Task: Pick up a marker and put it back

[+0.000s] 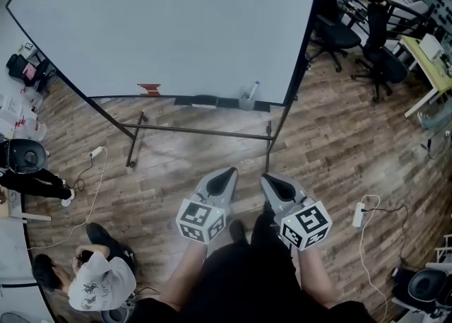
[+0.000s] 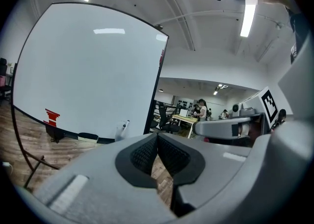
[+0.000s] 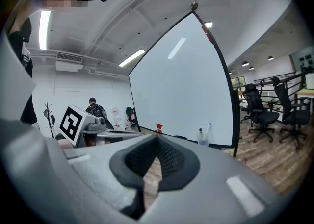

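Both the left gripper point(image 1: 226, 175) and the right gripper point(image 1: 272, 180) hang closed on nothing, well short of the whiteboard point(image 1: 162, 25) - the marker point(image 1: 253, 89) stands in a cup point(image 1: 246, 102) at its lower edge - so pickup and return both remain.

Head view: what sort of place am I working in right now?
Likely an open office or lab workspace: a big whiteboard on a metal stand sits on wood-plank floor, black office chairs and a desk stand at upper right, and a cup holding markers rests on the board's tray.
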A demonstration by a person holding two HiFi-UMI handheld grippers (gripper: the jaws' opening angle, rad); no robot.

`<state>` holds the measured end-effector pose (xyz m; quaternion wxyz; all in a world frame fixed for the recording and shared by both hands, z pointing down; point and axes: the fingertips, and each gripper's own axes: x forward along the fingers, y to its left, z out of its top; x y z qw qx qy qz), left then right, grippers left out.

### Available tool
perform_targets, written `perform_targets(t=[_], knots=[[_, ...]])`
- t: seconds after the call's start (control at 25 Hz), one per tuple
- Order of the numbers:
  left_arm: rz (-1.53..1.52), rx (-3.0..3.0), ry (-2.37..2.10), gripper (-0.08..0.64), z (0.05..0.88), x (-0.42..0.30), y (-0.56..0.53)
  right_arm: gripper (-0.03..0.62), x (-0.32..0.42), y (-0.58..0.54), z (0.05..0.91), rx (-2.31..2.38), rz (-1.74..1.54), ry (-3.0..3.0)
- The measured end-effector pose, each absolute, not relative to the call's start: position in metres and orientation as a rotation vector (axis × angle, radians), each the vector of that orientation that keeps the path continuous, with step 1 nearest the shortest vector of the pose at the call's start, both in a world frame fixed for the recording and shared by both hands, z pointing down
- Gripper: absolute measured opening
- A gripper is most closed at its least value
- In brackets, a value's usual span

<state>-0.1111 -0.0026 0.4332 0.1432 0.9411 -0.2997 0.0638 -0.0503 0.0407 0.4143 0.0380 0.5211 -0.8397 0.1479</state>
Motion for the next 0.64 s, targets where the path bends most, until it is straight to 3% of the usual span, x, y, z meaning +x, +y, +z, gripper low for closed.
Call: perform_targets(t=[0.64], knots=[[0.139,2.736,-0.849,0.011,0.4261,-0.1034,0.0009,0.003,-0.0471,0.0445,0.4131,1.575,0.43,-2.562]])
